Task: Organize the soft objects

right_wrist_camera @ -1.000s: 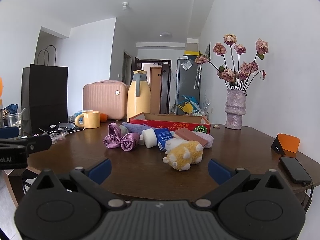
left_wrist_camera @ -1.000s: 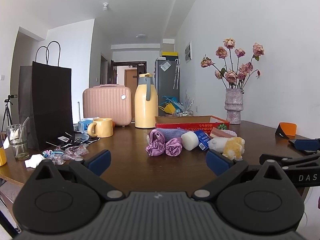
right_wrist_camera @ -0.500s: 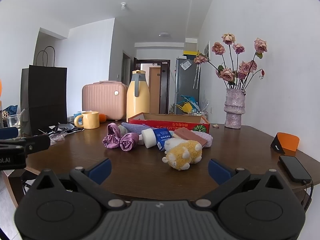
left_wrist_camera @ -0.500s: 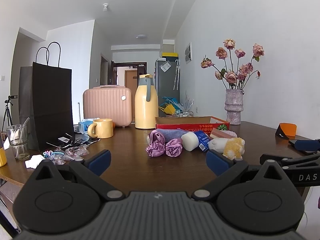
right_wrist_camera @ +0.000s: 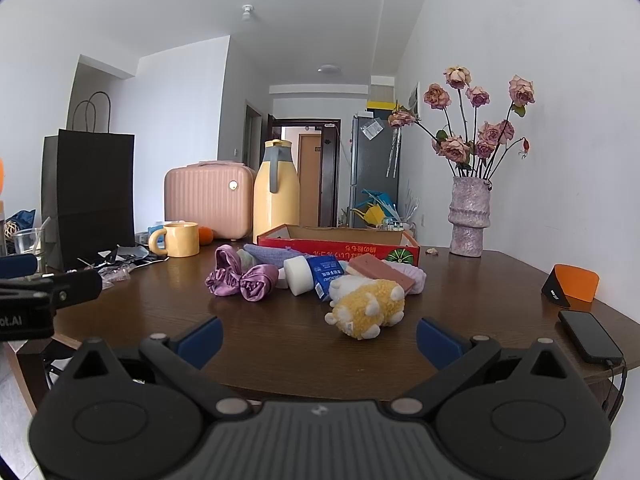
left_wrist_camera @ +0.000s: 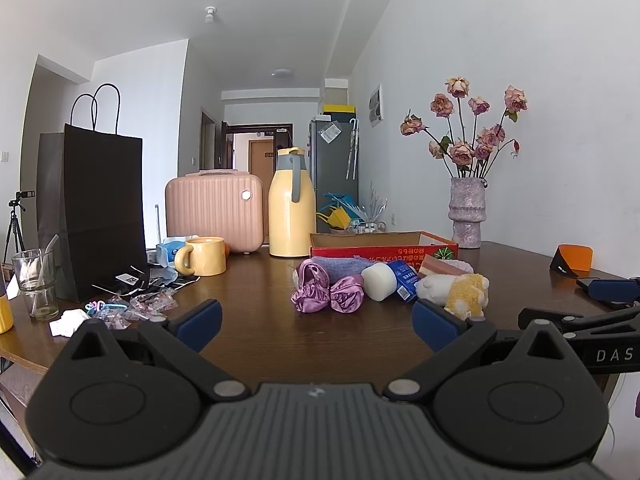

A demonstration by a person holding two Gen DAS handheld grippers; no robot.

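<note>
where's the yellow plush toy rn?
The yellow plush toy lies on the table, nearest item of the pile in the right wrist view, just right of centre, before the red box.

White walls [left_wrist_camera: 500, 40], white ceiling [left_wrist_camera: 240, 8], dark wooden table [left_wrist_camera: 260, 312], grey fridge [left_wrist_camera: 334, 168] near hallway door [left_wrist_camera: 260, 156]

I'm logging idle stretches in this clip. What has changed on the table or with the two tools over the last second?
Almost nothing. The right tool drifted very slightly: its view of the yellow plush toy and the purple satin scrunchies shifts a touch. Nothing was taken hold of or let go. The left tool stays put; both remain open and empty, short of the soft things in front of the red cardboard box.
</note>
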